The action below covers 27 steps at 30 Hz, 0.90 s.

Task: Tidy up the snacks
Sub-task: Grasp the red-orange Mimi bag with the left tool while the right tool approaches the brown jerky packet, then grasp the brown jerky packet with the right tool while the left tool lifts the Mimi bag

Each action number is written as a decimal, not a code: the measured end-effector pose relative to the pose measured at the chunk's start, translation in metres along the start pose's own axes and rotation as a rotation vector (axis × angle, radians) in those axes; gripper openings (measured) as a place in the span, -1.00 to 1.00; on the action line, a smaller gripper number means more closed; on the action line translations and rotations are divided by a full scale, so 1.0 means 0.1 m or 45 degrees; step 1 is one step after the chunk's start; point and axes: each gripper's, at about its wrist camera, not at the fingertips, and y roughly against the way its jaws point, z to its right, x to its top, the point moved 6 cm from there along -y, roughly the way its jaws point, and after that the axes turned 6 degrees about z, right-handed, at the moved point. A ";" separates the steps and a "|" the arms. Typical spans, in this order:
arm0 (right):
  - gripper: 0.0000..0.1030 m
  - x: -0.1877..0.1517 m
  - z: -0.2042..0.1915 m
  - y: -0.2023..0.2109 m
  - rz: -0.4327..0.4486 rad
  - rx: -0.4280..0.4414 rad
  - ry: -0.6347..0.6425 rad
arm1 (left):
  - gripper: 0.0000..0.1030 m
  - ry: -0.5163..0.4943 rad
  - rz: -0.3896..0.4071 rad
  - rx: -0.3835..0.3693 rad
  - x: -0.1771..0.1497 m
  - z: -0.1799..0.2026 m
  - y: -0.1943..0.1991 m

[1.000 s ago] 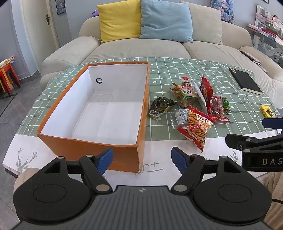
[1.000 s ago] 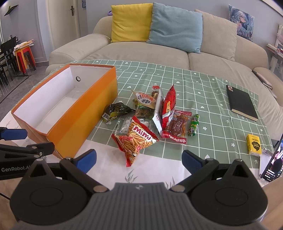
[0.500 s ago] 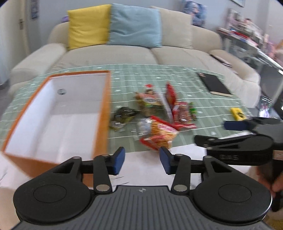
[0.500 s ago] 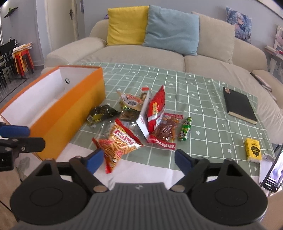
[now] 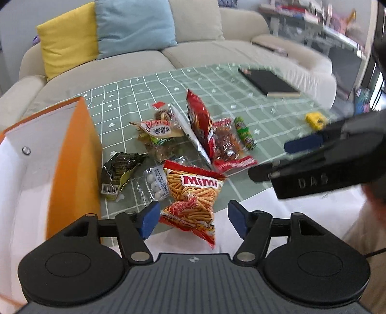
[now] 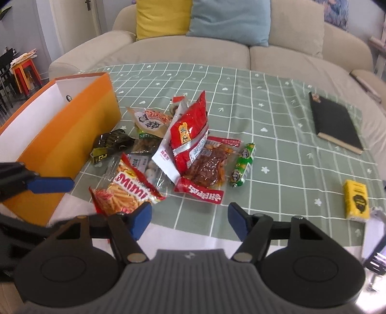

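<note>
Loose snacks lie in a pile on the green checked cloth beside an empty orange box [image 5: 72, 157] [image 6: 72, 130]. My left gripper [image 5: 194, 219] hovers low over the near end of the Mimi bag [image 5: 193, 190] [image 6: 127, 190]. Its jaws are opening, the bag shows between them, and the pads are apart from it. My right gripper [image 6: 189, 219] is just right of the pile, jaws closing over bare cloth. A tall red bag [image 6: 188, 130], a red meat packet [image 6: 207, 166] and a green sausage stick [image 6: 242, 164] lie beyond it.
A black notebook [image 6: 335, 120] and a small yellow box [image 6: 357, 200] lie on the right of the cloth. A dark green packet [image 5: 118, 169] sits against the box wall. A sofa with yellow and blue cushions [image 6: 200, 17] is behind the table.
Both grippers have come down and closer to the snack pile. The left view swung right, so the box is now at its left edge. Left jaws narrowed, then widened; right jaws narrowed.
</note>
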 end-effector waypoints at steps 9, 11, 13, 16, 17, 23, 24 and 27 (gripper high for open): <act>0.31 0.10 0.13 -0.43 -0.041 0.061 -0.075 | 0.50 -0.094 -0.067 0.078 -0.04 0.06 -0.41; 0.32 0.12 0.17 -0.48 -0.029 0.069 -0.103 | 0.47 -0.106 -0.067 0.090 -0.04 0.07 -0.44; 0.31 0.14 0.21 -0.54 -0.003 0.068 -0.115 | 0.33 -0.111 -0.069 0.098 -0.04 0.08 -0.47; 0.16 0.16 0.26 -0.62 0.010 0.071 -0.162 | 0.00 -0.060 -0.050 0.085 -0.03 0.06 -0.46; 0.12 0.18 0.27 -0.65 0.014 0.074 -0.170 | -0.06 -0.032 -0.047 0.081 -0.02 0.04 -0.45; 0.12 0.29 0.22 -0.76 0.067 0.028 -0.088 | -0.12 0.119 0.058 0.086 0.16 -0.11 -0.22; 0.11 0.31 0.22 -0.79 0.068 0.024 -0.081 | -0.12 0.134 0.080 0.089 0.21 -0.14 -0.17; 0.09 0.33 0.25 -0.89 0.056 0.004 -0.069 | -0.12 0.157 0.105 0.125 0.31 -0.23 -0.12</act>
